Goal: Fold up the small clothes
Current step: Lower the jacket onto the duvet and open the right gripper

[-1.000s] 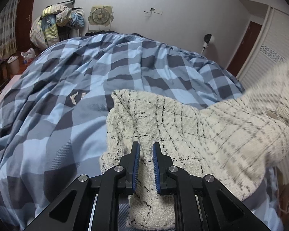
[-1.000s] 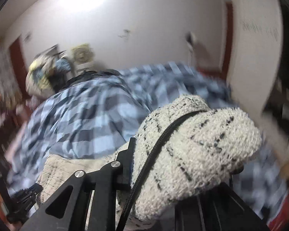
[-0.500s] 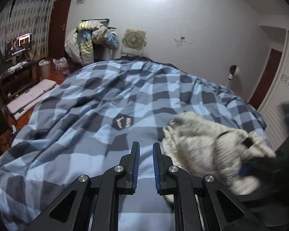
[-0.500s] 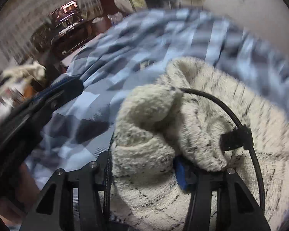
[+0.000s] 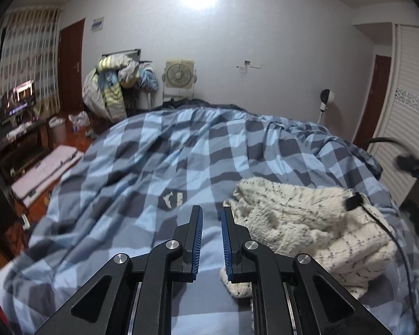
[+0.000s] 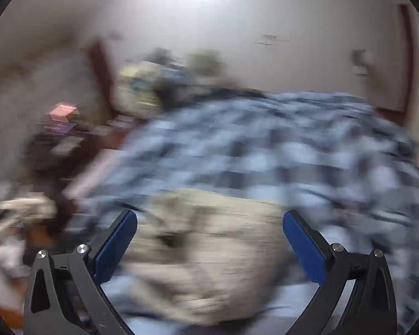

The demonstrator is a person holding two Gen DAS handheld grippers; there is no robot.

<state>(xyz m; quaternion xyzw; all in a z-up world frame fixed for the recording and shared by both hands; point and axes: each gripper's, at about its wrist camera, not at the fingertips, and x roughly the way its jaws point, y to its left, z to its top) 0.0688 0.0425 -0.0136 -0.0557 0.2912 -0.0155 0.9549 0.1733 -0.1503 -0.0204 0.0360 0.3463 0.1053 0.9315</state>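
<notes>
Checked blue and grey cotton covers the bed (image 5: 159, 167), which carries the work. Left to right in the left wrist view: the left tool (image 5: 211, 224) hangs over bare duvet at near centre, its blue pads nearly together with nothing between them, so it is closed and empty. Just right of it lies the garment (image 5: 301, 223), a cream knit with thin dark check lines, bunched in a loose mound on the near right part of the bed. A black cable (image 5: 388, 231) with a small black clip runs across its right side and off toward the near right edge.

In the right wrist view, heavily blurred, the right tool (image 6: 209, 240) stands wide open; its jaws have just been opening. The garment (image 6: 209, 251) sits below and between the pads, but neither pad presses on it, so it is released.

Handling, as a judgement: the knit looks thick, soft and limp, light for its bulk, and not fragile. It will sag and crumple rather than hold a crease, and its fuzzy surface should grip well. A hold is best taken at an edge or corner, through one layer. The cable may snag and should be cleared first.
</notes>
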